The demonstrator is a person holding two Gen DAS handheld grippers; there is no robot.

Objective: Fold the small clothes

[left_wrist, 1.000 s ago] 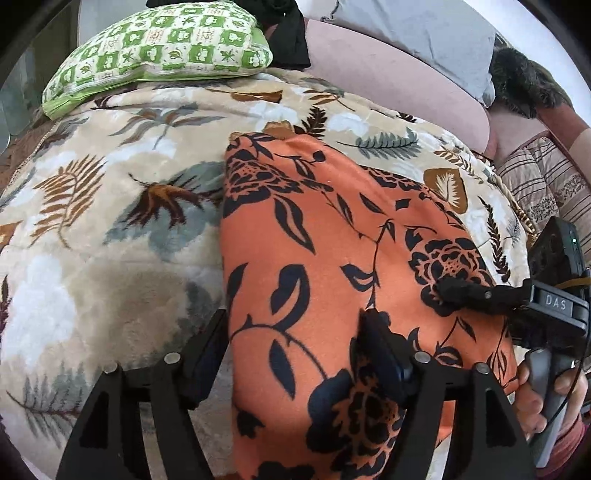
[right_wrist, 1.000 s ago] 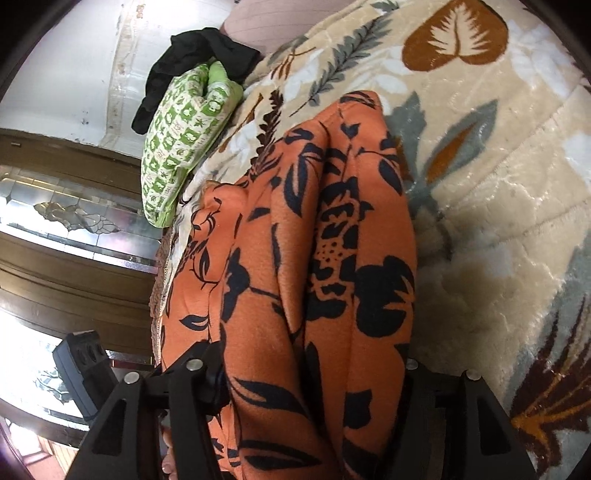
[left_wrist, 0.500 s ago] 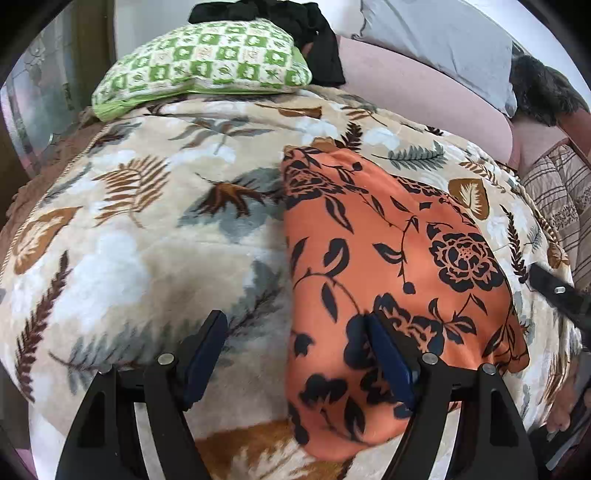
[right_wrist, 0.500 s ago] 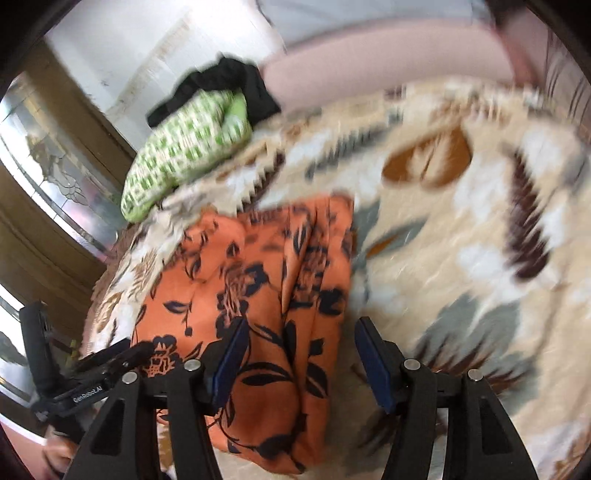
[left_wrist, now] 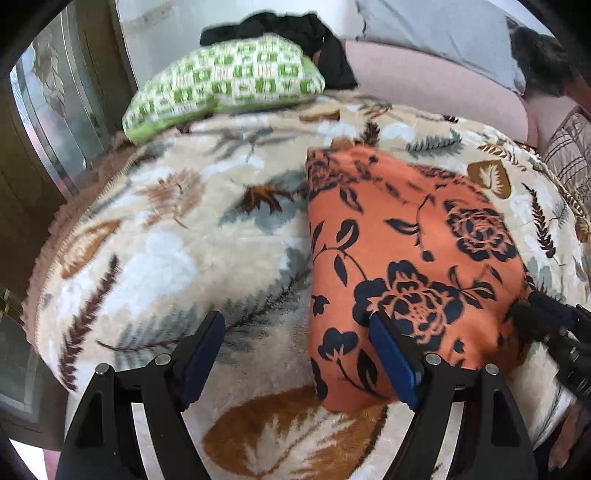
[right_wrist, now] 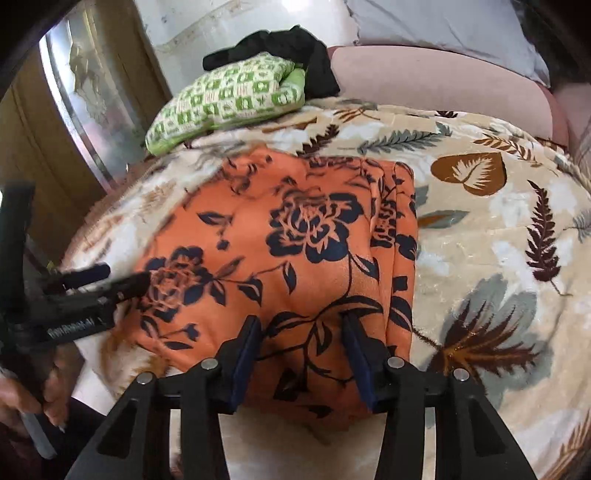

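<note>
An orange garment with a dark flower print (left_wrist: 406,258) (right_wrist: 288,258) lies folded in a neat block on a leaf-patterned blanket (left_wrist: 166,240). My left gripper (left_wrist: 297,332) hovers open over the garment's near left edge, one pad over the blanket and one over the cloth, nothing pinched. It also shows at the left of the right wrist view as the left gripper (right_wrist: 125,277), held by a hand. My right gripper (right_wrist: 301,332) hangs above the garment's near edge; its jaws are closing with only air between the pads. Its fingertip (left_wrist: 543,310) shows at the garment's right side.
A green-checked pillow (left_wrist: 225,85) with a black garment (left_wrist: 295,29) behind it lies at the far end. A pink bolster (left_wrist: 424,85), a grey pillow (left_wrist: 436,33) and a striped cushion (left_wrist: 569,155) line the back and right. A glass door (left_wrist: 48,110) stands at the left.
Both grippers have pulled back and risen off the garment, which stays folded on the blanket. The right gripper has rolled upright and its jaws have narrowed.
</note>
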